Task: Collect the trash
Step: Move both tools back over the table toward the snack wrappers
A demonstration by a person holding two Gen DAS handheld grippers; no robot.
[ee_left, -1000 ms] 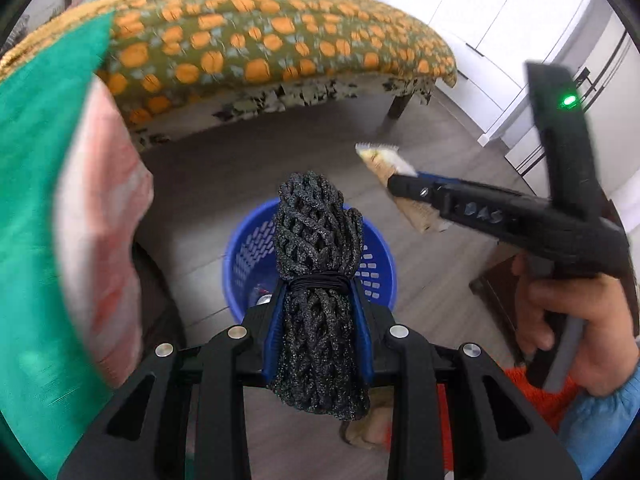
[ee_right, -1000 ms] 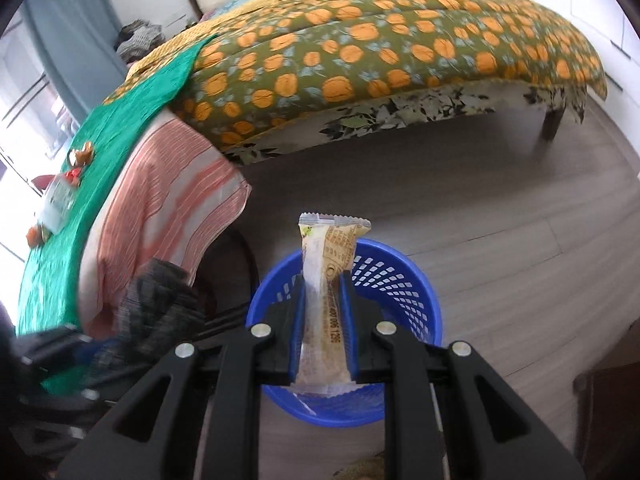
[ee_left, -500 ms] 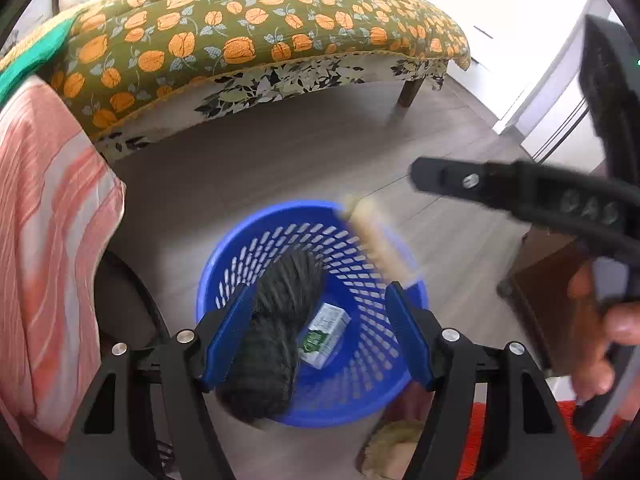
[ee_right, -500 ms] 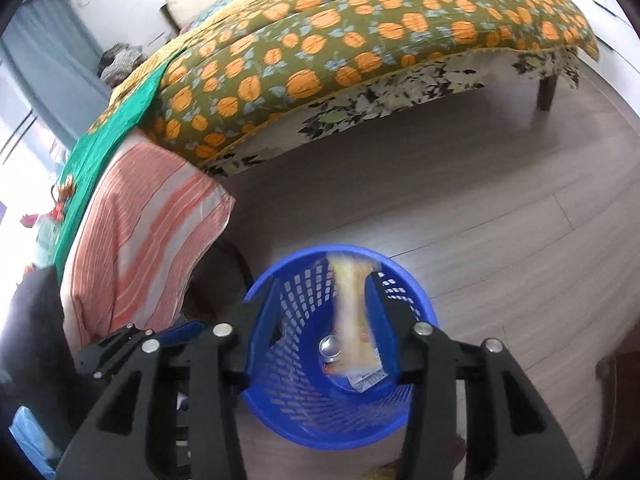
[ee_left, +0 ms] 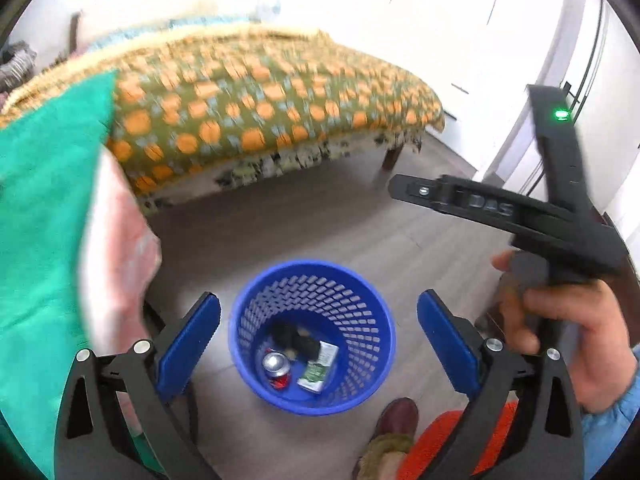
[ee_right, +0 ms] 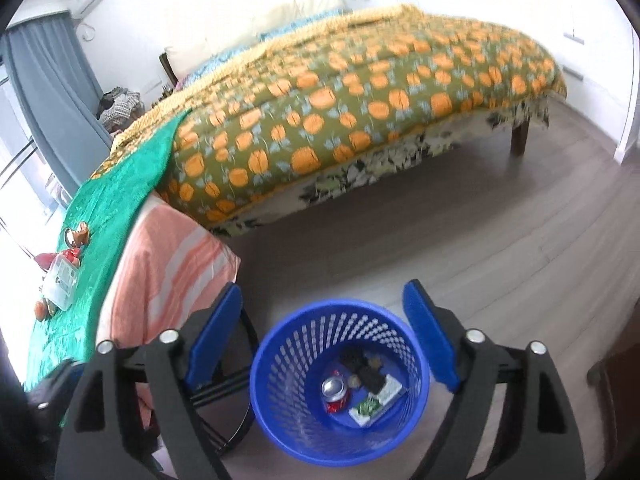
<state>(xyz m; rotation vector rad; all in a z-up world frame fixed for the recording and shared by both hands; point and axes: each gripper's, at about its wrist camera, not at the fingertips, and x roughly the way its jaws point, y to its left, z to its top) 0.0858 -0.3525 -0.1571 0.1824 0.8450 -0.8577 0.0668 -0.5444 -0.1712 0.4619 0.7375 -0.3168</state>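
Both the left tool (ee_left: pixel 318 334) and right tool (ee_right: pixel 323 328) have just been opening and gape wide, nothing between their blue pads. Below, the perforated round blue plastic basket (ee_right: pixel 296 364) on the wood-grain floor (ee_right: pixel 500 240) holds a metal can (ee_right: pixel 334 387), a carton (ee_right: pixel 374 400) and a dark knitted bundle (ee_right: pixel 362 366).

The basket (ee_right: pixel 338 384) stands on the floor (ee_right: pixel 460 240) before the bed (ee_right: pixel 360 100); the bench (ee_right: pixel 120 240) lies left of the basket; inside the basket, a can (ee_right: pixel 335 389) lies left of a carton (ee_right: pixel 376 400).
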